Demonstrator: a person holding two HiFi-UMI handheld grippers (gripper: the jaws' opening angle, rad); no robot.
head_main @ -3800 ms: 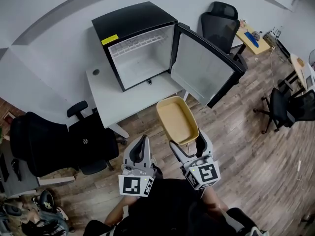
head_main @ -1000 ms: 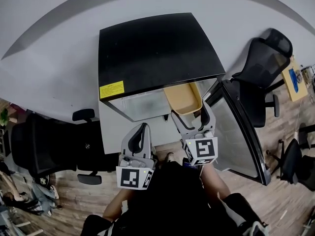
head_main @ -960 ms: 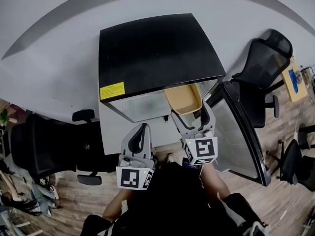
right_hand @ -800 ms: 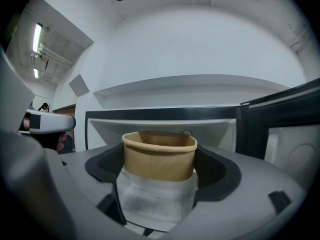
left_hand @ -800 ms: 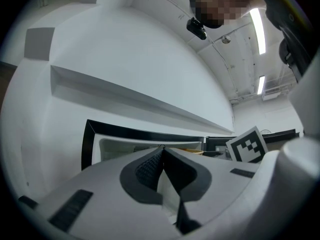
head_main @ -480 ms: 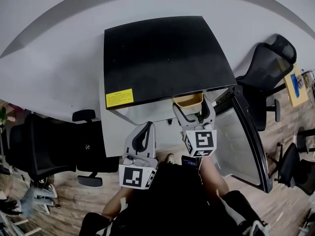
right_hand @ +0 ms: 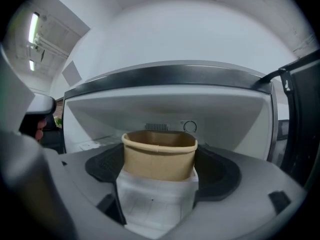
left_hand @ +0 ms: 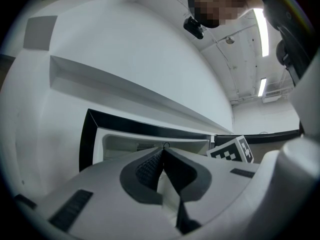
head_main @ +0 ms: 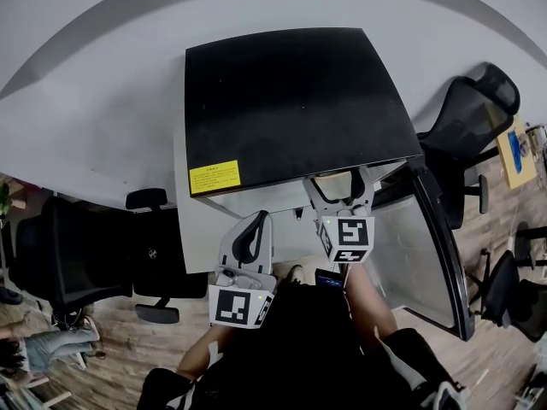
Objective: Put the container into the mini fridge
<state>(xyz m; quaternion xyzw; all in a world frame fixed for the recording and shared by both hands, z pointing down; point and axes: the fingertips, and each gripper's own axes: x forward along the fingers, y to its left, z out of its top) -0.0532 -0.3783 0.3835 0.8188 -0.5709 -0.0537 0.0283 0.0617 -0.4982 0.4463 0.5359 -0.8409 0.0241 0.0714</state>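
The black mini fridge [head_main: 291, 92] stands on a white table [head_main: 190, 220] with its door [head_main: 423, 254] swung open to the right. My right gripper [head_main: 340, 180] reaches into the fridge opening, shut on the brown paper container [right_hand: 159, 154]. In the head view the fridge top hides almost all of the container. In the right gripper view the container sits upright between the pads, with the white fridge interior [right_hand: 165, 109] behind it. My left gripper [head_main: 254, 229] hangs back in front of the fridge, jaws together and empty [left_hand: 162, 156].
Black office chairs stand at the left [head_main: 85, 254] and at the right behind the door [head_main: 466, 118]. A yellow desk [head_main: 519, 139] shows at the far right edge. The open door's edge [right_hand: 300, 114] runs close beside my right gripper.
My right gripper has carried the container from out in front of the fridge up to and into the opening, under the fridge top. The left gripper has stayed shut and trailing.
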